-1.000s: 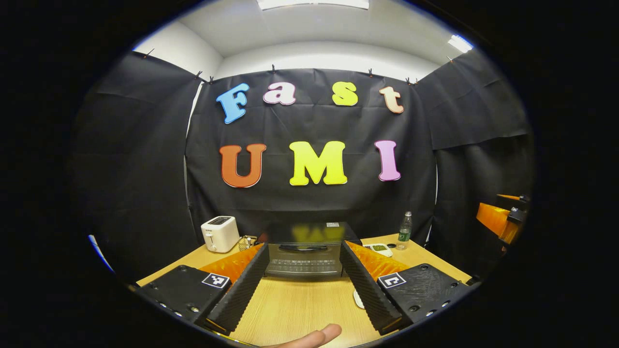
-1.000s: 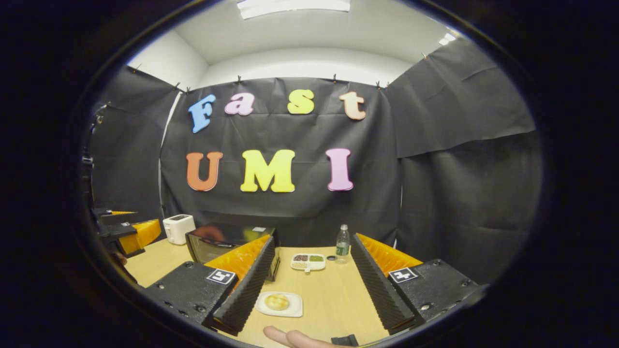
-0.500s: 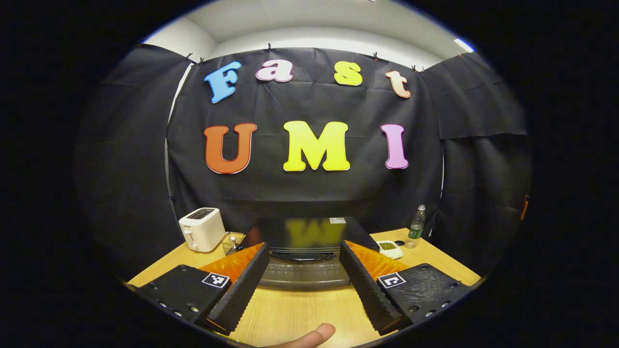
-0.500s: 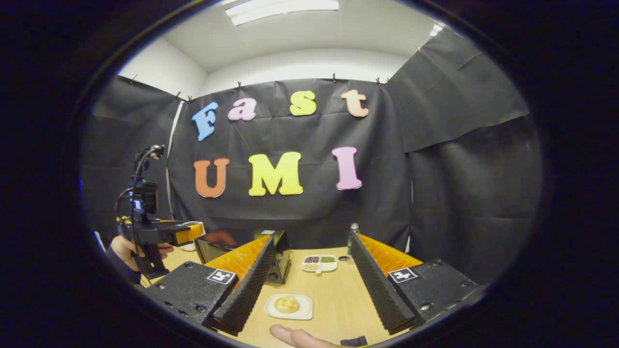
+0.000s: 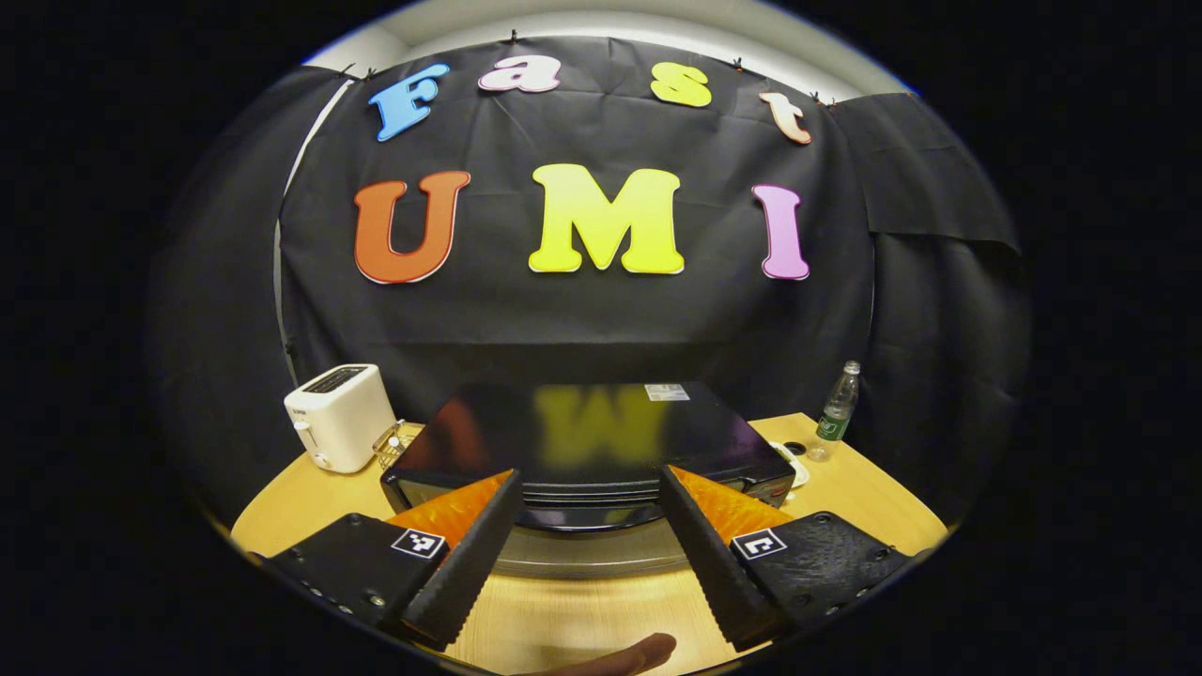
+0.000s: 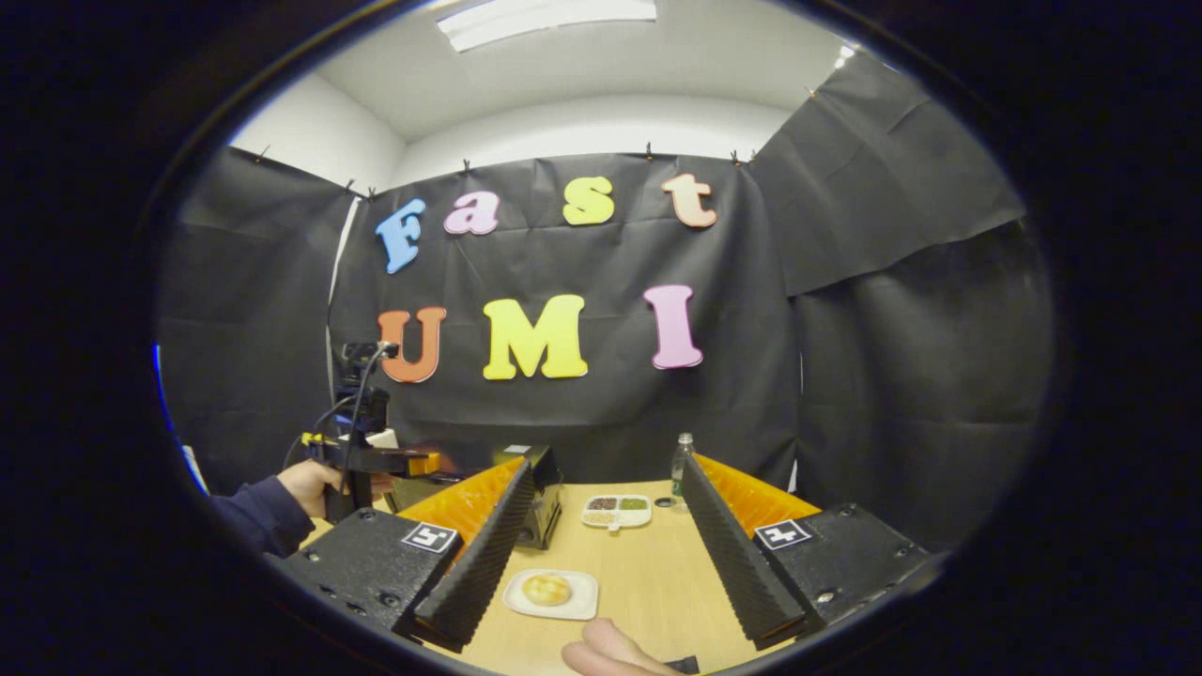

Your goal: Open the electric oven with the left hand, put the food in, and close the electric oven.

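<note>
Booth: black cloth walls on three sides, white ceiling with a light panel, light wooden table (image 6: 648, 573) as work surface.
Oven: black electric oven with glossy top (image 5: 592, 437) sits toward the table's far edge, left of centre; door reads as closed in the left gripper view, dark curved handle bar (image 5: 587, 516) across its upper front.
Left gripper (image 5: 587, 526): fingers spread wide, nothing between them, levelled at the oven front with the handle bar lying in the gap; contact with the handle can't be confirmed.
Left gripper, seen from right gripper view (image 6: 376, 458): held about horizontal, just in front of the oven, gripped from below by a hand (image 6: 315, 481) with a dark blue sleeve (image 6: 254, 521); cable and camera mast stand above it.
Right gripper (image 6: 610, 554): fingers wide apart, empty, hovering above the table's near edge, pointed toward the far wall.
Food: round golden bun (image 6: 547, 589) on a small white rectangular plate (image 6: 575, 601), near edge of the table, between the right gripper's fingers in view, not touched.
Thumbs: a fingertip (image 5: 639, 650) shows at the bottom of the left gripper view, another (image 6: 610, 648) at the bottom of the right gripper view.
Other items: white toaster (image 5: 338, 415) at far left corner; clear plastic bottle with green label (image 5: 836, 413) at far right; white divided dish of condiments (image 6: 617, 510) right of the oven.
</note>
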The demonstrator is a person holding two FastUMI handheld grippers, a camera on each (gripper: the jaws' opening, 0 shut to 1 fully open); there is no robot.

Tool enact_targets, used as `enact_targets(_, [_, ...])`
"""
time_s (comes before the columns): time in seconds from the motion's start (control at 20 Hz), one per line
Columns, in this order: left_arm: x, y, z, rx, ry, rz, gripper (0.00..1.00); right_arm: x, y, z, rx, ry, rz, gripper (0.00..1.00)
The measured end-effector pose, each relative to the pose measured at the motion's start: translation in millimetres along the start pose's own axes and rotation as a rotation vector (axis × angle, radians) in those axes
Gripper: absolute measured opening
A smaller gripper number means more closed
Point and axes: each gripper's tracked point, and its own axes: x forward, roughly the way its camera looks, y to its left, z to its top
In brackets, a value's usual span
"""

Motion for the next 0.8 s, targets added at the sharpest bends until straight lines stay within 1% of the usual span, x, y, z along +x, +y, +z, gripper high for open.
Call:
enact_targets(0.1, [11.9, -5.1, -15.7, 0.001, 0.055, -0.015, 0.94, -4.6, -4.5, 0.5, -0.008, 0.001, -0.015, 0.96])
enact_targets(0.2, [16.9, -4.7, -16.8, 0.047, 0.053, -0.013, 0.97, -9.2, -4.8, 5.1, -0.012, -0.018, -0.013, 0.96])
enact_targets(0.35, [18.3, -2.9, -19.3, 0.039, 0.069, -0.011, 0.97, -16.9, -5.8, 5.9, -0.013, -0.031, -0.009, 0.96])
enact_targets(0.5, [10.1, -4.3, -22.3, 0.04, 0.092, -0.012, 0.98, -23.5, -7.3, 7.3, -0.012, -0.039, -0.018, 0.96])
enact_targets(0.6, [4.9, -4.6, -25.0, 0.034, 0.106, -0.012, 0.97, -29.1, -2.3, 8.4, -0.007, -0.042, -0.008, 0.96])
enact_targets(0.8, [-8.1, -5.0, -30.2, 0.035, 0.098, -0.004, 0.98, -36.5, 3.8, 8.9, -0.037, -0.049, -0.002, 0.96])
